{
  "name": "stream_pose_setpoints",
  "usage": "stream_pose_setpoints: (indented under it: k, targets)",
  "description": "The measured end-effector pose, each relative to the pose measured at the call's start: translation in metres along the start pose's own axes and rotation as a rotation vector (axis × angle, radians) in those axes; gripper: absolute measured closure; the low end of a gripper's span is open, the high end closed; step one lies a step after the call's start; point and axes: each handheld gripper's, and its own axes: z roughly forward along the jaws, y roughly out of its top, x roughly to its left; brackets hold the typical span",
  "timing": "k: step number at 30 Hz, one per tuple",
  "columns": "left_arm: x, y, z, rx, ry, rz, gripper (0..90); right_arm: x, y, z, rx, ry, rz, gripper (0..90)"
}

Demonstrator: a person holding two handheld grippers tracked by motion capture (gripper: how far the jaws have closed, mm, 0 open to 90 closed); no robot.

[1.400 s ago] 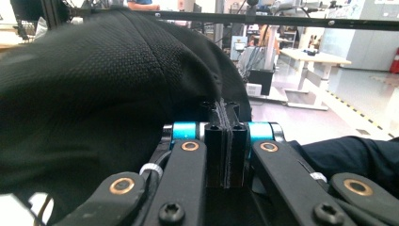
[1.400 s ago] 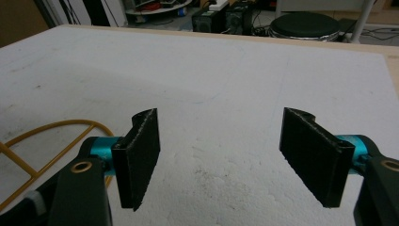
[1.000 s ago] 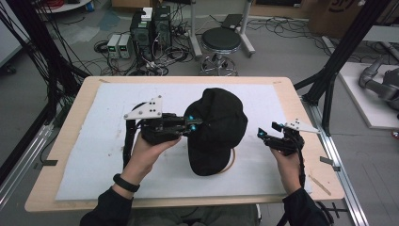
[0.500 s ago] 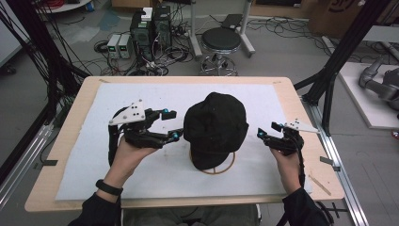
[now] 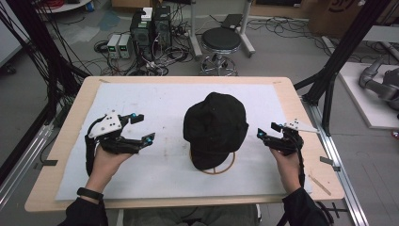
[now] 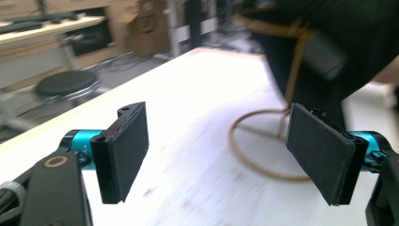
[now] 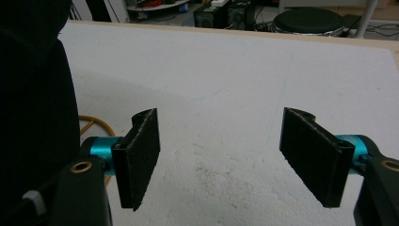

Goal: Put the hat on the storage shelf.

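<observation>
A black cap (image 5: 215, 126) sits on a thin wooden stand whose ring base (image 5: 225, 170) rests on the white mat. My left gripper (image 5: 143, 127) hovers left of the cap, well apart from it. Its jaws have just been opening and stand open with nothing between them. In the left gripper view the gripper (image 6: 221, 155) faces the ring base (image 6: 263, 146) and the cap (image 6: 348, 37) above it. My right gripper (image 5: 266, 131) is open just right of the cap, not touching it. In the right gripper view the gripper (image 7: 226, 155) is empty, with the cap (image 7: 33, 94) at the left.
The white mat (image 5: 141, 99) covers most of the wooden table (image 5: 56, 155). Beyond the far edge stand a black stool (image 5: 221, 40) and computer boxes (image 5: 150, 26) on the floor. Black frame posts (image 5: 343, 52) rise at both sides.
My left gripper let go of the cap's left side, opened its jaws and drew away to the left and downward. The cap shifted slightly on its stand. The right gripper stayed put.
</observation>
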Motion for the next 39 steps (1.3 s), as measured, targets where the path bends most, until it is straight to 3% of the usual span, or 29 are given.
stream_pose_setpoints:
  k: [3, 4, 5, 7, 8, 16, 19, 21, 26, 39]
  targets:
    - [0.01, -0.015, -0.007, 0.025, 0.067, -0.023, 21.9, -0.001, 0.0, -0.001, -0.003, -0.003, 0.001, 29.1]
    - [0.014, -0.019, -0.01, 0.024, 0.081, -0.044, 21.7, -0.002, -0.001, -0.001, -0.005, -0.006, 0.002, 29.1]
    - [0.021, -0.026, -0.014, 0.031, 0.109, -0.091, 21.7, -0.002, -0.001, -0.002, -0.004, -0.006, 0.006, 29.1]
    - [0.023, -0.029, -0.015, 0.027, 0.124, -0.106, 21.5, -0.003, -0.001, -0.002, -0.005, -0.009, 0.007, 29.1]
    - [0.028, -0.034, -0.019, 0.024, 0.157, -0.134, 21.5, -0.004, -0.001, -0.003, -0.004, -0.011, 0.01, 29.1]
    - [0.039, -0.049, -0.026, 0.078, 0.255, -0.177, 21.8, -0.005, -0.002, -0.003, -0.006, -0.011, 0.014, 29.0]
    - [0.043, -0.052, -0.029, 0.091, 0.27, -0.198, 22.1, -0.005, -0.003, -0.004, -0.006, -0.013, 0.009, 29.0]
    - [0.046, -0.055, -0.03, 0.09, 0.253, -0.235, 23.5, -0.005, -0.003, -0.004, -0.004, -0.018, 0.005, 28.9]
    - [0.048, -0.057, -0.03, 0.109, 0.263, -0.239, 23.5, -0.006, -0.004, -0.005, -0.003, -0.019, 0.008, 28.9]
    - [0.048, -0.057, -0.031, 0.105, 0.273, -0.249, 23.5, -0.006, -0.004, -0.005, -0.002, -0.022, 0.005, 28.9]
